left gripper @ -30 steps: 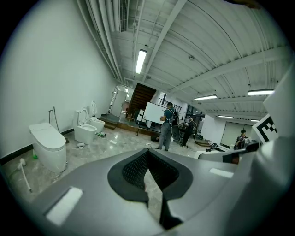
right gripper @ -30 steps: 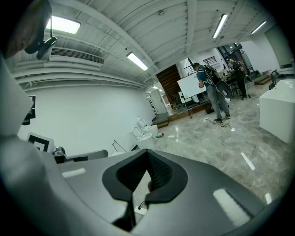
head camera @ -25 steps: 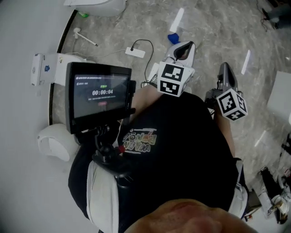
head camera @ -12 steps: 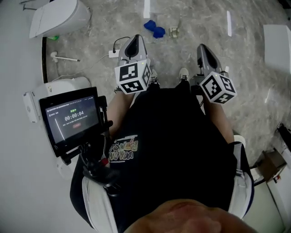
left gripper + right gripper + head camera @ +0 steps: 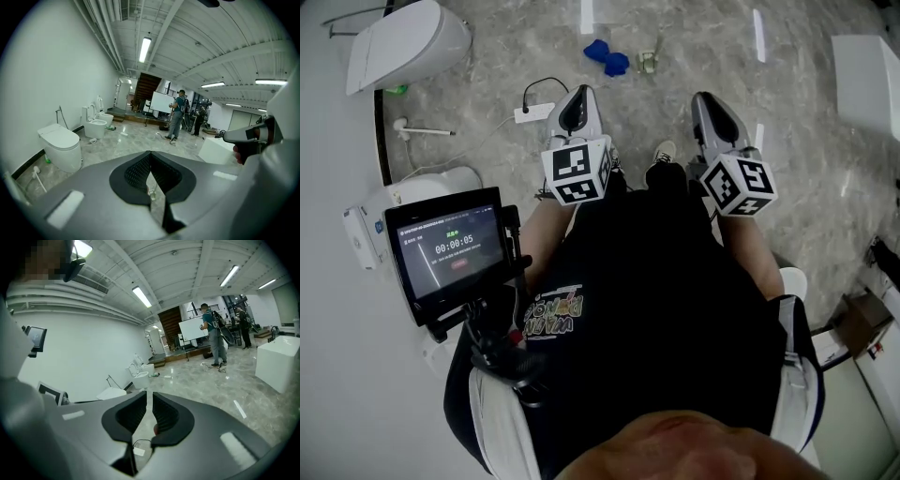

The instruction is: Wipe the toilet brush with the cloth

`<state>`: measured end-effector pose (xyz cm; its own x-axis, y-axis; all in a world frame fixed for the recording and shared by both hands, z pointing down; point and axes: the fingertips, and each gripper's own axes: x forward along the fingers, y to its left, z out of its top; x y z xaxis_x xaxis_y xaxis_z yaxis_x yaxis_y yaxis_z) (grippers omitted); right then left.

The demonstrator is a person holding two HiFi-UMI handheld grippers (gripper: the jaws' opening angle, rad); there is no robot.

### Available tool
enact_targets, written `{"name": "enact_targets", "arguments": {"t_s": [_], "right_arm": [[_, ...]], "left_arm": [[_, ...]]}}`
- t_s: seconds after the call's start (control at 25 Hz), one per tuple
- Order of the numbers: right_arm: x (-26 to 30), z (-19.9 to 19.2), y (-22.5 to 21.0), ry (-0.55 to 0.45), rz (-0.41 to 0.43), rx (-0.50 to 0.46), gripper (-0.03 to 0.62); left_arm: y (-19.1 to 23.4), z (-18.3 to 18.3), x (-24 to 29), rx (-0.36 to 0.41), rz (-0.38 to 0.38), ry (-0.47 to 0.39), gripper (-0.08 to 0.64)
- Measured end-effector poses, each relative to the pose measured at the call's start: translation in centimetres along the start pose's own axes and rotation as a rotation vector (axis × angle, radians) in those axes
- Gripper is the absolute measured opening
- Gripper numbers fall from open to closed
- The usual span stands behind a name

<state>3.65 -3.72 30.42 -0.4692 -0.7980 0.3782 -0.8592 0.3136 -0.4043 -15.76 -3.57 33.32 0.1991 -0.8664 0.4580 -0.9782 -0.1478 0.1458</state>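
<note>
Approach step, nothing being held yet: blue cloth (image 5: 607,56) lying on the floor (image 5: 806,169) far ahead, likely toilet brush (image 5: 422,130) lying far left near the toilet (image 5: 403,42); left gripper (image 5: 149,154) fingers (image 5: 136,171) sitting shut and empty, right gripper (image 5: 146,397) fingers (image 5: 166,413) just opening slightly, empty; next move probably calling for lowering onto the cloth.

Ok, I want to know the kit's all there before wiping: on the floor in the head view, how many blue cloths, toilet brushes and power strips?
blue cloth: 1
toilet brush: 1
power strip: 1
Total: 3
</note>
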Motion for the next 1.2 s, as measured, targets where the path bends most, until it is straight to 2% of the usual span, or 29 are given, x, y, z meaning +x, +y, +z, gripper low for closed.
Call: {"name": "enact_targets", "arguments": {"t_s": [0.2, 0.4, 0.6, 1.04, 1.2], "right_arm": [[-0.1, 0.1, 1.3, 0.012, 0.019, -0.089, 0.057], [0.1, -0.5, 2.4, 0.041, 0.044, -0.113, 0.071], [0.9, -1.1, 3.7, 0.072, 0.077, -0.097, 0.086], [3.9, -1.6, 2.7, 0.149, 0.111, -0.013, 0.086], [4.4, -2.5, 2.7, 0.183, 0.122, 0.009, 0.084]], "left_arm": [[-0.2, -1.0, -0.3, -0.007, -0.01, 0.039, 0.0], [-0.6, -1.5, -0.7, -0.005, -0.017, 0.064, 0.0], [-0.1, -1.7, -1.1, -0.025, 0.004, 0.088, 0.0], [-0.5, 0.0, -1.3, -0.054, 0.036, 0.095, 0.0], [-0.2, -2.0, -2.4, -0.094, 0.06, 0.151, 0.0]]}}
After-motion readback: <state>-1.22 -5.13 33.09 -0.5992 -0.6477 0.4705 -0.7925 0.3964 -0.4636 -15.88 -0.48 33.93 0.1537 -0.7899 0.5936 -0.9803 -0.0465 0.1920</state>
